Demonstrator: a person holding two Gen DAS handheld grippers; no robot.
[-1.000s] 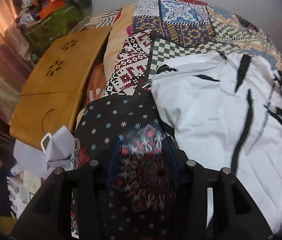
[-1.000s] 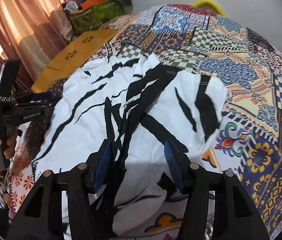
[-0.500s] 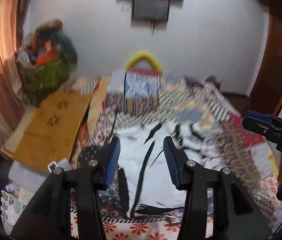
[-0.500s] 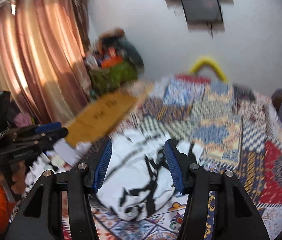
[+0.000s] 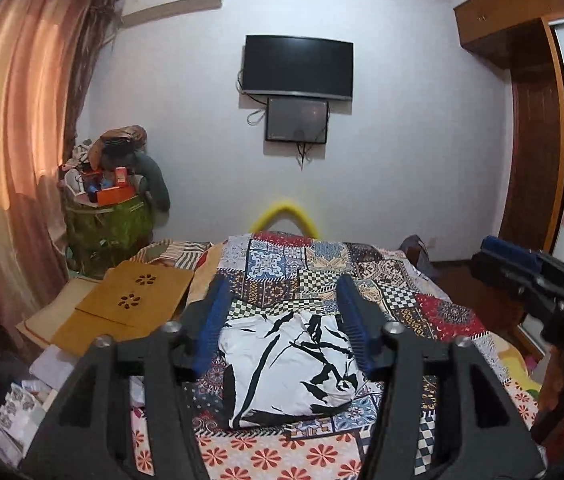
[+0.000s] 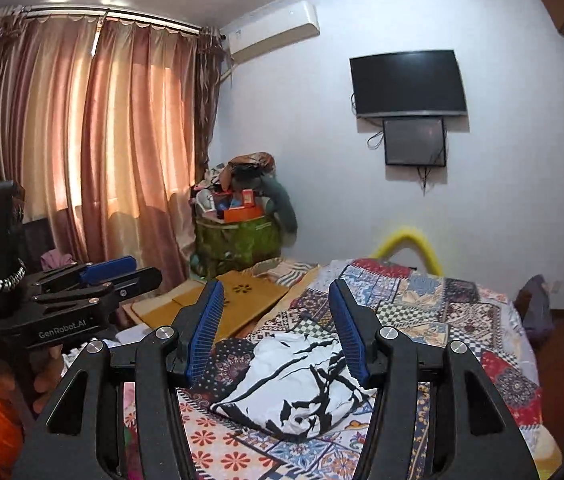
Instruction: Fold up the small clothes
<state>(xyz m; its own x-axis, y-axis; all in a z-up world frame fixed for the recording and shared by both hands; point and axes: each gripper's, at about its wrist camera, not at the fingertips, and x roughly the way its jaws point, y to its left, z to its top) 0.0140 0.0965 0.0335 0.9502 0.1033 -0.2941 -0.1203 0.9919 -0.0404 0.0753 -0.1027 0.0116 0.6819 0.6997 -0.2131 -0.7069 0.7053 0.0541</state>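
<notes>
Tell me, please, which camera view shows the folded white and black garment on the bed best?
The left wrist view: the white and black garment lies squarely ahead, seen between the fingers of the open left gripper, nearly all visible. The right wrist view shows it at an angle, its right edge hidden behind a finger of the open right gripper.

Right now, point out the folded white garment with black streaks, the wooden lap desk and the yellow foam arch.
white garment [image 5: 285,364], left wrist view, centre.
wooden lap desk [image 5: 138,300], left wrist view, top.
yellow foam arch [image 6: 405,236], right wrist view, crown.
</notes>
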